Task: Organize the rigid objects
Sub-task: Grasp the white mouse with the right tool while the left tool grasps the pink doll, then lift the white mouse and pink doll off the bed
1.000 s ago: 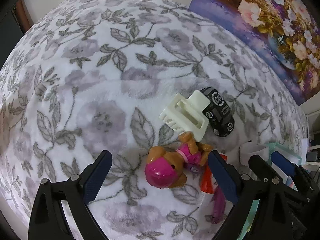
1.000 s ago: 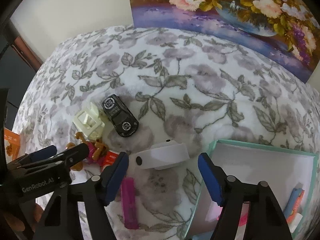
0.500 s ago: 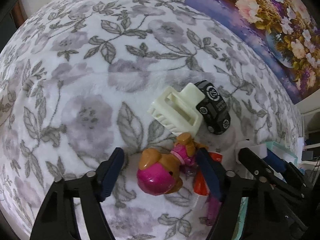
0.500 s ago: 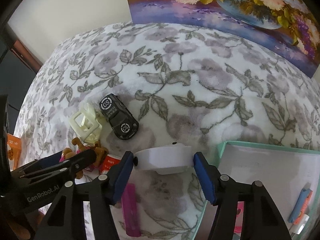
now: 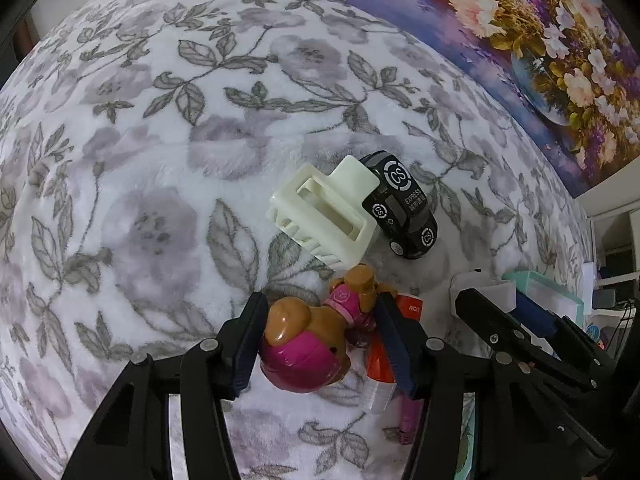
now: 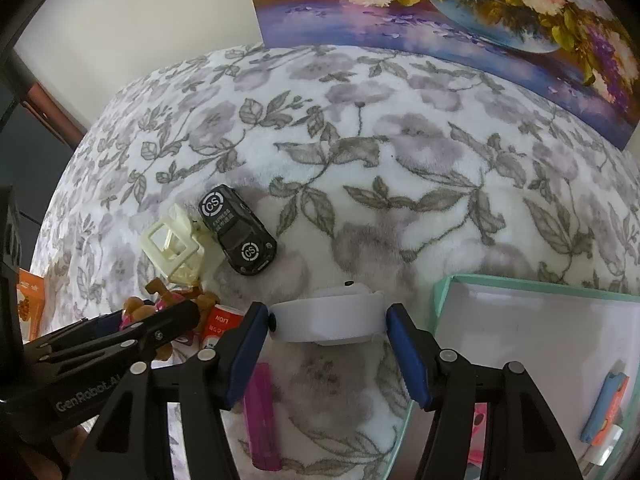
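Fleecy floral blanket is covering the whole surface under both claws, with a flower painting standing at its far edge. Right of the right claw, a mint-rimmed box is lying open with a blue and orange piece resting inside it.

Beyond the left claw, a cream clip is lying on the blanket, touching a black car at its right. An orange tube is lying under that claw's right finger, and a pink bar is lying below the right claw's left finger.

The left claw is pointing steeply down and its jaws have just been closing around a toy pup; the pup's pink helmet is sitting between the blue pads, the left pad touching it, while I cannot tell whether the right pad is pressing yet.

The right claw is bracketing a white band, which is filling the gap from pad to pad; its jaws have just been narrowing slightly, and the pads are appearing to touch both ends of the band, which is lying on the blanket just left of the box.
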Demonstrator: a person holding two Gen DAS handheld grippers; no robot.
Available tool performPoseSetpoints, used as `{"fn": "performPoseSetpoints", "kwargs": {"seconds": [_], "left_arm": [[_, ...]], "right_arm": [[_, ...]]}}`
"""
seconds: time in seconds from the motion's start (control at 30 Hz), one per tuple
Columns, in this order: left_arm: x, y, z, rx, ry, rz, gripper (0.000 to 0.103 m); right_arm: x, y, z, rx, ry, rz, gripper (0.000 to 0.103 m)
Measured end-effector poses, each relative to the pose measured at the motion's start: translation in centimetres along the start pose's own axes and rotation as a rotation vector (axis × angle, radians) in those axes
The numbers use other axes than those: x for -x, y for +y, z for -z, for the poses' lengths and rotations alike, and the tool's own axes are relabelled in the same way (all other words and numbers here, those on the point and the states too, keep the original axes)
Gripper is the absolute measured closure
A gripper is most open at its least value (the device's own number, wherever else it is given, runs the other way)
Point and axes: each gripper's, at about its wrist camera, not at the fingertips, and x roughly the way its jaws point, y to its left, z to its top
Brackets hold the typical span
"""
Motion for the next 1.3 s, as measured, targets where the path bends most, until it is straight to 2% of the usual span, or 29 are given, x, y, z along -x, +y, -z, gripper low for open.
{"fn": "performPoseSetpoints", "kwargs": {"seconds": [0.3,0.5,0.87,1.3], "left_arm": [[0.5,0.2,0.2,-0.001,0.001,0.016,0.046],[1.8,-0.1,0.2,-0.005,-0.024,0.035,0.062],[4.1,-0.7,0.6,-0.019,-0.069,0.013,0.062],[8.6,-3.4,1.0,-0.056,-0.178,0.007,0.062]], "right_arm": [[1.0,-0.4,0.4,-0.011,-0.017,-0.006,0.040],[2.6,-0.8,0.6,-0.034,-0.052,-0.027,0.040],[5.8,-1.9,2.2,-0.134,-0.133,-0.073,0.040],[9.0,-5.1,4.0,-0.271,-0.197,-0.043,0.040]]}}
